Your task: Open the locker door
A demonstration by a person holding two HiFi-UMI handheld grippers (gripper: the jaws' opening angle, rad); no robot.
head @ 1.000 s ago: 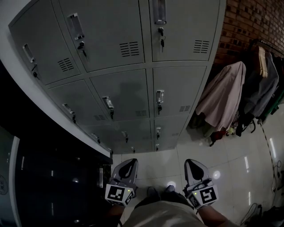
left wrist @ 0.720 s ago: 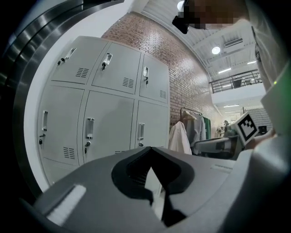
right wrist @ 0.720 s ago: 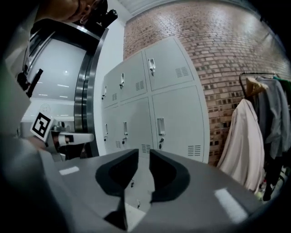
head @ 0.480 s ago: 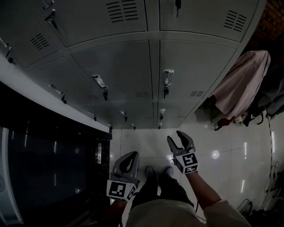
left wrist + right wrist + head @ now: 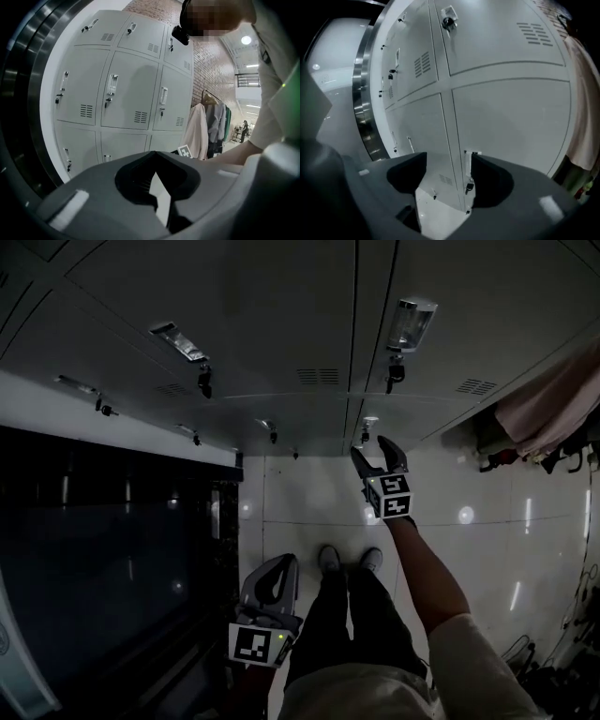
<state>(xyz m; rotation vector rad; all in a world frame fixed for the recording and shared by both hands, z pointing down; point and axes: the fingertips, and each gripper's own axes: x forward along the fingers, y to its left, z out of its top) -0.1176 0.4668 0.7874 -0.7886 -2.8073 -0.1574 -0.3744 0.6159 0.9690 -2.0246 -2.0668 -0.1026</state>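
A bank of grey metal lockers [image 5: 281, 324] fills the top of the head view, each door with a small handle and a key lock under it. My right gripper [image 5: 380, 456] is stretched forward at arm's length toward a low door's handle [image 5: 367, 423], a short way off it. Its jaws are opening and nothing is between them. In the right gripper view that handle [image 5: 468, 161] and its key show in the gap of the right gripper [image 5: 447, 183]. My left gripper [image 5: 272, 589] hangs low by my left leg, shut and empty, and in its own view the left gripper [image 5: 154, 157] points at the lockers [image 5: 122, 89].
A dark glossy panel [image 5: 112, 549] stands to the left of the lockers. Coats [image 5: 553, 409] hang on a rack at the right, by a brick wall [image 5: 206, 61]. My legs and shoes [image 5: 347, 563] are on the shiny tiled floor [image 5: 300, 493].
My right gripper has gone from low by my body forward toward the lower lockers, and its jaws have come apart. The head view has tipped down and closer. The left gripper stayed low.
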